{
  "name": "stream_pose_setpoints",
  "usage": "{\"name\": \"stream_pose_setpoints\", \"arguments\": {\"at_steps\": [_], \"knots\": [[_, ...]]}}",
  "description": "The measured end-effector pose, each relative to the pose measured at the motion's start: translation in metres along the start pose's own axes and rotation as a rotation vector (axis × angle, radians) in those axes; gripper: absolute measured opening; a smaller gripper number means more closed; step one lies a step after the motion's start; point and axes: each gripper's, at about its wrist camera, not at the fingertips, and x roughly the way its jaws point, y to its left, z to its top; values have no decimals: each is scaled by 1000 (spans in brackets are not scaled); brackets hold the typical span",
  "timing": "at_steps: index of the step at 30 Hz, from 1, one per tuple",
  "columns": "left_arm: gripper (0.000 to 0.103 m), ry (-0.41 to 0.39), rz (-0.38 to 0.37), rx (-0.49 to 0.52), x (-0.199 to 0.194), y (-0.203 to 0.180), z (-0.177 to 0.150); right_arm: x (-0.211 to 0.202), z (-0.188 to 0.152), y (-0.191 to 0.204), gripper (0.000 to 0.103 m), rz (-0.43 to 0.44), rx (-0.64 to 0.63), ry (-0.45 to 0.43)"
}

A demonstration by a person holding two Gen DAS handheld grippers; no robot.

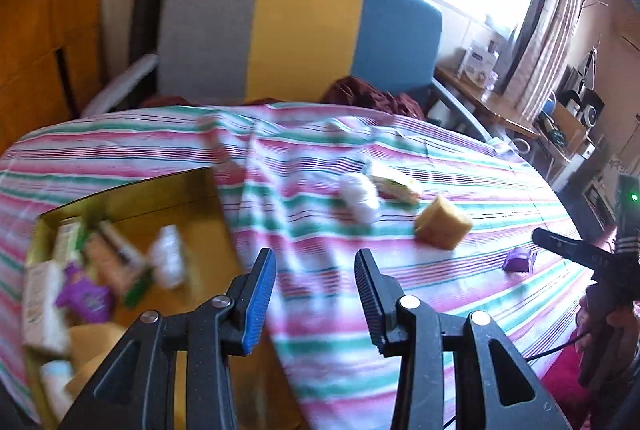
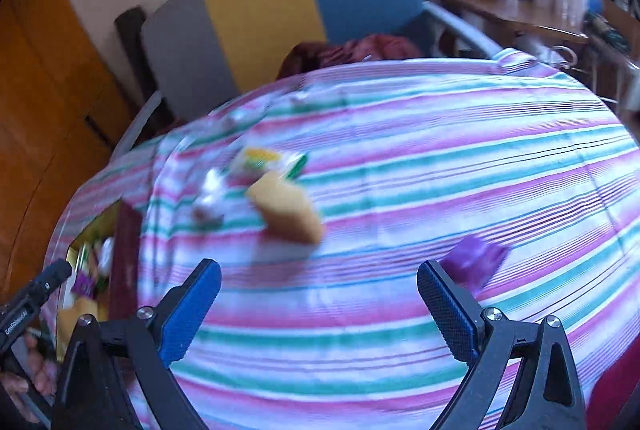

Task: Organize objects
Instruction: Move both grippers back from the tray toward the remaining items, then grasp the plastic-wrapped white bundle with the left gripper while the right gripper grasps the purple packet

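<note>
- Box point(image 1: 120, 198) with gold walls sits at the near left of the striped tabletop point(image 1: 400, 330), already holding several small packets, among them a purple packet point(image 1: 86, 296); that part of the sorting looks done.
- Left gripper point(image 1: 316, 294) hangs just right of the box over bare cloth, its jaws partly apart with nothing between them.
- White bundle point(image 1: 360, 200) lies near the middle, farther back, touching a flat yellow-and-green packet point(image 1: 398, 186) behind it; both are blurred.
- Yellow sponge point(image 1: 442, 226) rests right of those, apart from them.
- Right gripper point(image 2: 320, 306) is spread wide and empty, low over the cloth.
- Small purple clip point(image 1: 520, 260) lies at the near right, just beyond the right gripper's right finger.
- Left to do, as I judge it: these four loose things are not yet in the box.
</note>
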Motion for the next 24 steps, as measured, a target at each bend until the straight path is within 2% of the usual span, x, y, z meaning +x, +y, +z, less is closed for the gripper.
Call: {"name": "stream_pose_setpoints", "arguments": {"at_steps": [5,9,12,18,20,24], "knots": [[41,93,-34,23,61,-30,22,-4,5,-45,99,0,133,-99],[41,140,-34,12,104,-42,36,-8,8,-57,99,-6,189,-137],[41,157,-44,-3,132,-49,47,-6,9,-62,99,22,218,-129],[42,200,10,-17,180,-52,60,1,9,-57,99,43,199,-105],[39,219,31,7,193,-55,60,2,8,-54,99,49,186,-99],[35,185,-3,7,189,-54,51,4,7,-50,99,53,166,-91]]}}
